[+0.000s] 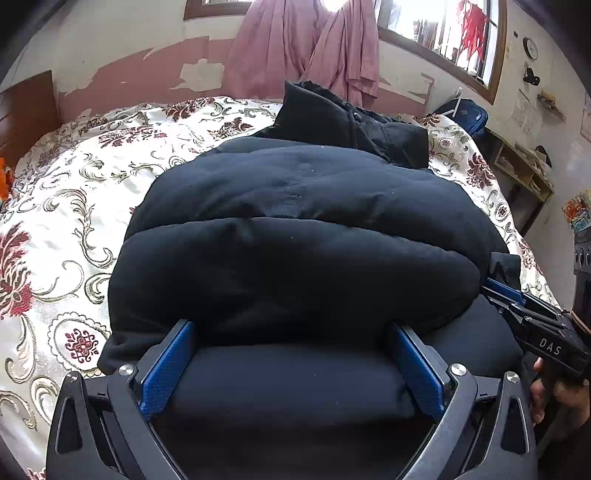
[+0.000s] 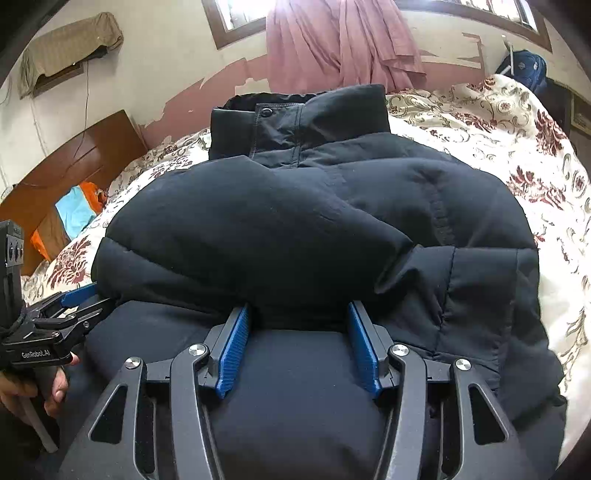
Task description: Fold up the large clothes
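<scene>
Jacket (image 1: 295, 229) collar snap (image 2: 264, 109) visible right wrist view only.

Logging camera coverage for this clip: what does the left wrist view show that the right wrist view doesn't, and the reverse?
Only the left wrist view shows the wall clock, the wooden shelf beside the bed and the red item at the window. Only the right wrist view shows the wooden headboard, the orange and blue cloth and the jacket's collar snap. Both show the black puffer jacket on the floral bedspread, the pink curtain, and both tongs, left and right, open at its near edge.
</scene>
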Available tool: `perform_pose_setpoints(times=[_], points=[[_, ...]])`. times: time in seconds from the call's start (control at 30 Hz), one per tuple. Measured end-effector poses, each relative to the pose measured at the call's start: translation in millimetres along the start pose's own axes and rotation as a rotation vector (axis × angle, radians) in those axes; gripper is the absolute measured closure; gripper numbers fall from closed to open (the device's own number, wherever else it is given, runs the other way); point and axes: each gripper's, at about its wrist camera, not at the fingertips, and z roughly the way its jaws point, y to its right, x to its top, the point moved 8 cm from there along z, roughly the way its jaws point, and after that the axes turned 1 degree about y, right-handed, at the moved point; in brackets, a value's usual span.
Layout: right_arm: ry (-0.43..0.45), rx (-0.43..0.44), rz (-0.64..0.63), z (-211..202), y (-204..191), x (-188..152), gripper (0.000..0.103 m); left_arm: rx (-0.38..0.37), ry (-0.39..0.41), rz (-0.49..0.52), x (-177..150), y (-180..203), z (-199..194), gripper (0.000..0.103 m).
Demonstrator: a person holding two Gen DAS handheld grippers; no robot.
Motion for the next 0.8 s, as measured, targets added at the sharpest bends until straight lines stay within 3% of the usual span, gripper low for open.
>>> perform_pose_setpoints(times=[0.23, 0.33, 0.43, 0.6, 0.8], points=[[0.038, 0.013, 0.027, -3.2, -0.4, 1.5, 0.052, -0.024, 0.002, -0.019, -1.7, -2.7, 1.1, 0.000], [0.035, 0.073, 0.058, -13.2, 1.9, 4.2, 0.043, -0.042, -0.004, -0.038, 0.6, -4.0, -6.1, 0.000], [-0.010, 0.100, 0.082, -26.1, 6.4, 11.8, 0.031, -0.071, -0.091, -0.069, 5.5, -8.1, -11.8, 0.000], [0.003, 0.043, 0.113, -42.7, 34.1, 58.9, 0.018, -0.083, -0.118, -0.117, 39.6, -23.3, -19.7, 0.000], [-0.028, -0.040, 0.116, -6.4, 56.9, 120.3, 0.018, -0.021, -0.076, -0.079, 107.9, -33.4, -0.9, 0.000]])
